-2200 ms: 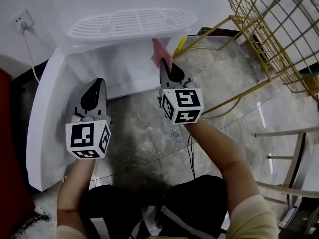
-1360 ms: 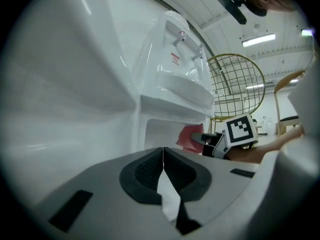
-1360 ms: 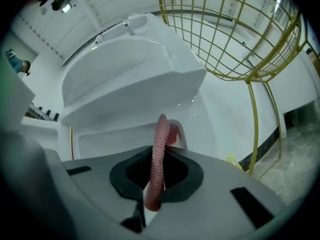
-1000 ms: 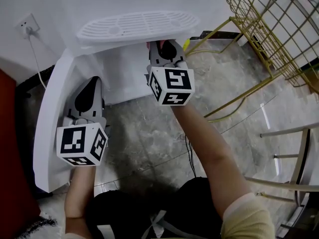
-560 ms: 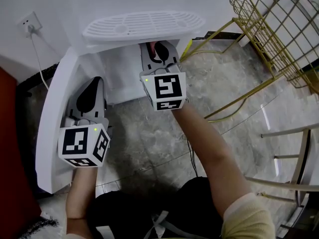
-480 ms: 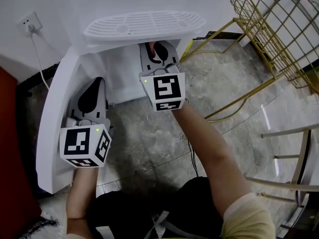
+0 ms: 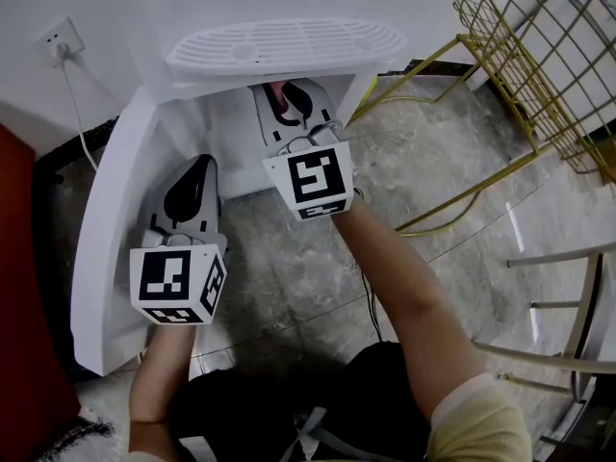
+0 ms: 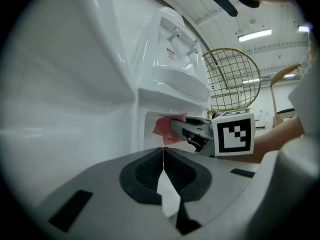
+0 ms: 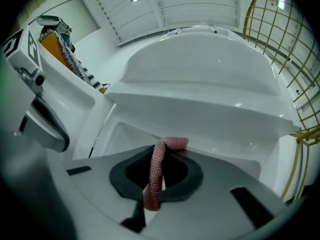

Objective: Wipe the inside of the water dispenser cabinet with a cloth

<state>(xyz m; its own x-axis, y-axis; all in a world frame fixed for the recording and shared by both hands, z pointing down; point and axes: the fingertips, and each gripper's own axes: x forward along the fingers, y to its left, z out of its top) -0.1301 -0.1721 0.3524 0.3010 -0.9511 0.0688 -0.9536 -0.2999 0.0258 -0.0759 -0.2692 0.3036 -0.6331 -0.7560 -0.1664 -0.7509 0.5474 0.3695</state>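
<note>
The white water dispenser [image 7: 279, 44] stands against the wall with its lower cabinet door [image 7: 101, 248] swung open to the left. My right gripper [image 7: 287, 99] reaches into the cabinet opening [image 9: 150, 134], shut on a pink cloth [image 9: 156, 174]. The cloth's [image 7: 273, 88] top edge folds over against the upper lip of the opening. In the left gripper view the pink cloth [image 8: 164, 127] shows at the mouth of the cabinet, ahead of the right gripper [image 8: 200, 131]. My left gripper [image 7: 200, 166] is shut with nothing in it, close beside the inner face of the door.
A gold wire rack [image 7: 539, 56] stands to the right of the dispenser, its legs on the grey stone floor. A wall socket [image 7: 56, 38] with a cable is at the upper left. Metal chair legs [image 7: 568, 296] are at the right, a red surface [image 7: 14, 287] at the far left.
My right gripper has carried the pink cloth forward and leftward, from in front of the dispenser into the cabinet opening. The left gripper has shifted slightly right along the door.
</note>
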